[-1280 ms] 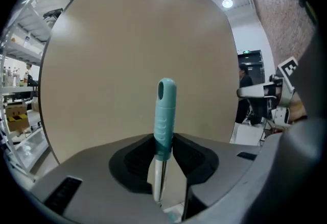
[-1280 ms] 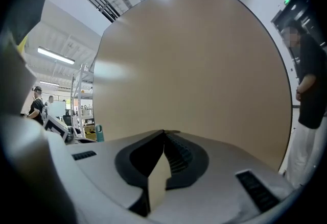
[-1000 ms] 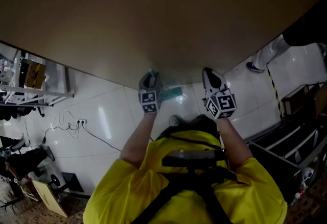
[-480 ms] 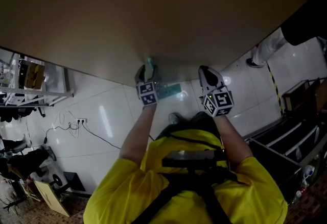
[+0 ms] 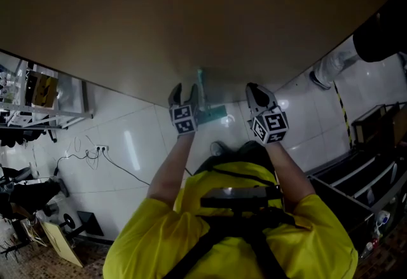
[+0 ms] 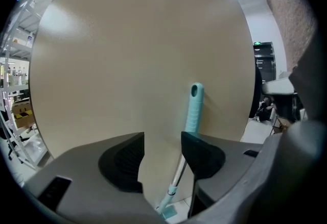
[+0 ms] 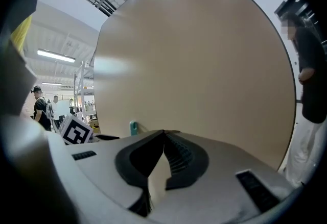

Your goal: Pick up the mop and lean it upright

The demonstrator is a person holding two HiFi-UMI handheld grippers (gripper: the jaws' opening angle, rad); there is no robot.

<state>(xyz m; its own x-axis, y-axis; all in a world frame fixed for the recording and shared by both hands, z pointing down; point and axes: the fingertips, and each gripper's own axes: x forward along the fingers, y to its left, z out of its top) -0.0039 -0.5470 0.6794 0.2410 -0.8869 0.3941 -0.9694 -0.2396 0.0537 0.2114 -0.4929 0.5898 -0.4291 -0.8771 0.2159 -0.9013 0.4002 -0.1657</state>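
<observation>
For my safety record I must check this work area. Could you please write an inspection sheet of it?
Surface: glossy white tiled floor; a beige panel stands on it.
Job's things: mop upright, leaning against the panel, its head on the floor.
Clutter: dark objects on the floor at left, too dim to name.
Grippers: left gripper open, nothing between its pads; right gripper shut, empty.
Cables: a cable lies across the floor from a power strip.
Surroundings: shelf rack at left; dark stepped frame at right; another person's leg at upper right.
</observation>
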